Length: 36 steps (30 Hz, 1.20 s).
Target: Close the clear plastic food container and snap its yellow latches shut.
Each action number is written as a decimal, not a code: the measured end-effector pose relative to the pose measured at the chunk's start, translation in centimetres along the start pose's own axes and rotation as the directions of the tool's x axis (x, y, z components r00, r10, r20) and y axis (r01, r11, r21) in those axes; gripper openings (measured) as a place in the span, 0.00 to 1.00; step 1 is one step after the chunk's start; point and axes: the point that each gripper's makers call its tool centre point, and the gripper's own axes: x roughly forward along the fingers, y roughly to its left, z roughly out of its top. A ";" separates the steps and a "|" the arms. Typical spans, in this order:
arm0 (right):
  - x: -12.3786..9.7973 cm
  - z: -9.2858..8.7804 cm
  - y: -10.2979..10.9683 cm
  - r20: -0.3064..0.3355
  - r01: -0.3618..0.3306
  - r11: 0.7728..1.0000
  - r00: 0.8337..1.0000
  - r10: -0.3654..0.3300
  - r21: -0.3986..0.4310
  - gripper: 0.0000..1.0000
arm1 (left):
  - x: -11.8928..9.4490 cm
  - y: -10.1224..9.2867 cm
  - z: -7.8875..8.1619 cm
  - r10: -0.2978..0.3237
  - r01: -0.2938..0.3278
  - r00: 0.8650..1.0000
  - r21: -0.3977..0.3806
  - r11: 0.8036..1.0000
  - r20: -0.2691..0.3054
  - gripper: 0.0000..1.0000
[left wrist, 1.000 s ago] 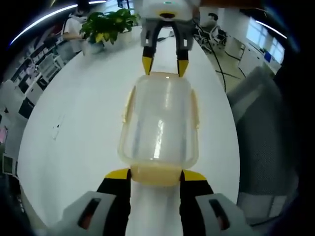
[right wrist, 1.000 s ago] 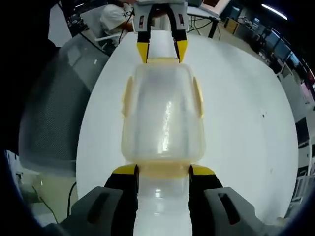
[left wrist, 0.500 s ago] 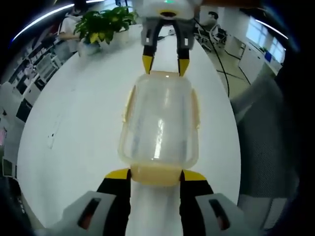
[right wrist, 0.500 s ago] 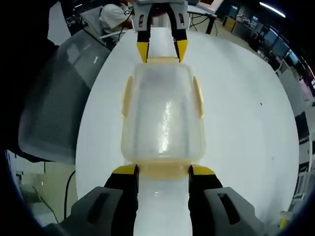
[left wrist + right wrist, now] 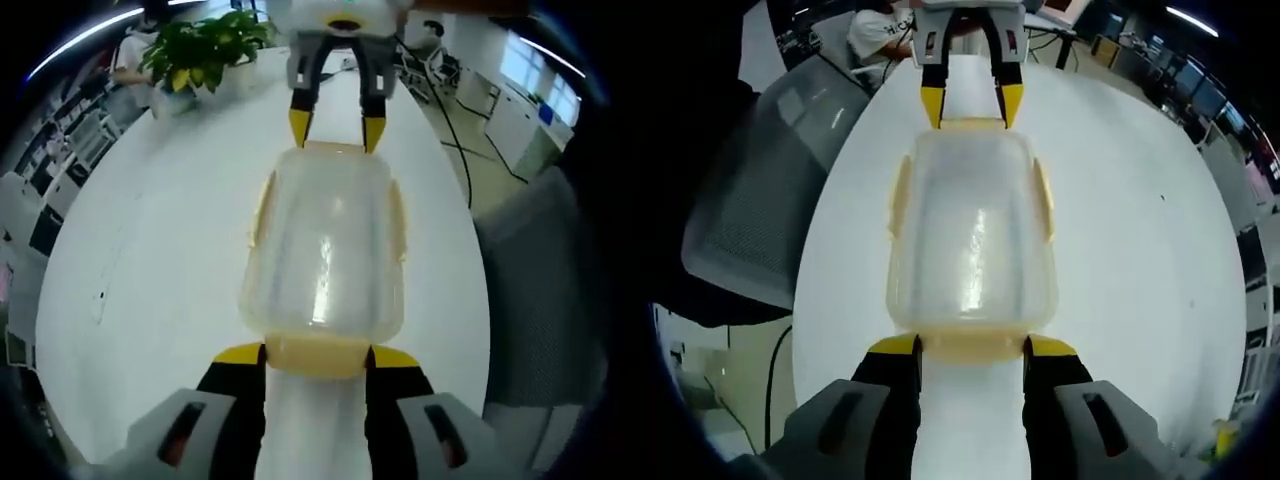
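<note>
Both grippers' jaws pinch the container's [image 5: 325, 245] end latches on the white table [image 5: 170, 230]; potted plant [image 5: 195, 45] well apart.

Container [image 5: 325, 250]: no shift against either gripper's jaws since 1.0 s ago.
Background, left gripper view: plant [image 5: 205, 45] sits further left than before; chair [image 5: 540, 290] edge lies lower.
Background, right gripper view: chair [image 5: 760, 190] rises higher in frame; table [image 5: 1140, 250] speck drifts up.
Cause: both cameras turn together, the container carried with them.
</note>
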 end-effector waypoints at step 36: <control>1.6 -1.3 0.4 0.018 -0.002 0.999 1.000 0.001 0.050 0.37 | 2.2 -0.9 -1.1 -0.054 0.051 0.998 -0.092 0.994 -0.032 0.06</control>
